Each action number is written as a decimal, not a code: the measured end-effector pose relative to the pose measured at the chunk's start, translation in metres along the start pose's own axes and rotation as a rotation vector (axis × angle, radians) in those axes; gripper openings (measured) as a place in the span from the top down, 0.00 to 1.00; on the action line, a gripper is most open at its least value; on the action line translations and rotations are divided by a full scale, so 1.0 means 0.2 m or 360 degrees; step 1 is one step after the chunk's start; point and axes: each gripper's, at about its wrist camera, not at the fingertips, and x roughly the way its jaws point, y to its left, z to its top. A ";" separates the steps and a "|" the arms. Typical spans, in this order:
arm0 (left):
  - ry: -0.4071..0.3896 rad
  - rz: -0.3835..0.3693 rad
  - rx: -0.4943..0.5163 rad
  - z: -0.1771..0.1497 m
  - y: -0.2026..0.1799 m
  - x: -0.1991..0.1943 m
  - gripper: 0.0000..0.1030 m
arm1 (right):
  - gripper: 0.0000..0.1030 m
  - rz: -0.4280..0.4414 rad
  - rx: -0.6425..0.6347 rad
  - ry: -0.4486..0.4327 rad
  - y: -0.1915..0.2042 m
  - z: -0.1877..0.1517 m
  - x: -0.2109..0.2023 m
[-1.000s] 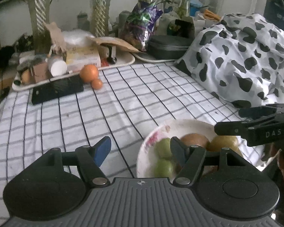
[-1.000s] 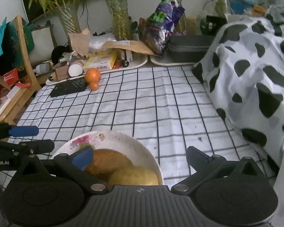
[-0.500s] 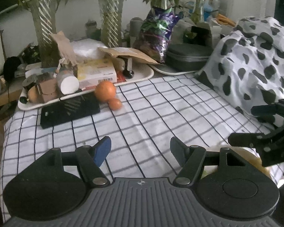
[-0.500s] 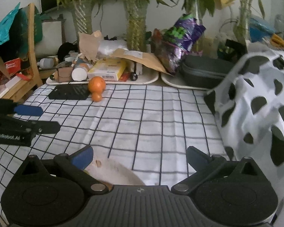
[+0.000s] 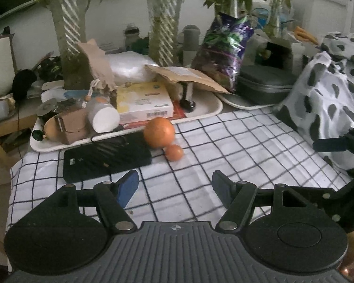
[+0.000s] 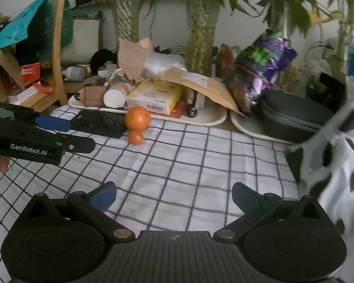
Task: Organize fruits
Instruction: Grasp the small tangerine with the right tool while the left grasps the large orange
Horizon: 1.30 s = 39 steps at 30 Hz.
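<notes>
Two oranges lie touching on the checked cloth (image 5: 224, 155) at the far side: a large orange (image 5: 159, 132) (image 6: 138, 118) and a small orange (image 5: 174, 152) (image 6: 135, 137) just in front of it. My left gripper (image 5: 174, 186) hangs open above the cloth, short of the oranges, with nothing between its fingers. It also shows at the left of the right wrist view, where its blue-padded finger (image 6: 52, 122) points toward the oranges. My right gripper (image 6: 174, 195) is open and empty too, farther right. One of its fingers (image 5: 330, 145) enters the left wrist view from the right.
A black flat device (image 5: 106, 156) lies left of the oranges. Behind them stands a white tray (image 5: 200, 113) crowded with boxes and a jar, then vases with plants. A dark case (image 6: 295, 118) sits at the back right. A spotted blanket (image 5: 330, 99) is heaped on the right.
Both grippers have travelled forward over the cloth toward the oranges. The bowl of fruit has dropped out of both views beneath them. The jaws kept the same opening.
</notes>
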 end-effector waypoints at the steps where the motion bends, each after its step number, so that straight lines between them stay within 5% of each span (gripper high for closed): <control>1: 0.0003 0.0006 -0.0001 0.01 0.01 0.01 0.34 | 0.00 0.0010 -0.0014 0.0001 0.00 0.01 0.02; 6: 0.0004 0.0036 0.0011 0.05 0.07 0.08 0.35 | 0.02 0.0069 -0.0093 -0.0001 0.03 0.07 0.14; 12: 0.0017 0.0087 -0.0012 0.08 0.16 0.16 0.35 | 0.19 0.0168 -0.0167 0.0017 0.08 0.15 0.29; 17: 0.0032 0.0107 -0.0060 0.10 0.23 0.21 0.35 | 0.43 0.0247 -0.0214 0.0058 0.12 0.21 0.44; 36: 0.0055 0.0166 -0.0101 0.09 0.34 0.27 0.35 | 0.62 0.0323 -0.0307 0.0103 0.22 0.32 0.78; 39: 0.0051 0.0167 -0.0104 0.09 0.34 0.27 0.35 | 0.73 0.0303 -0.0319 0.0129 0.23 0.31 0.81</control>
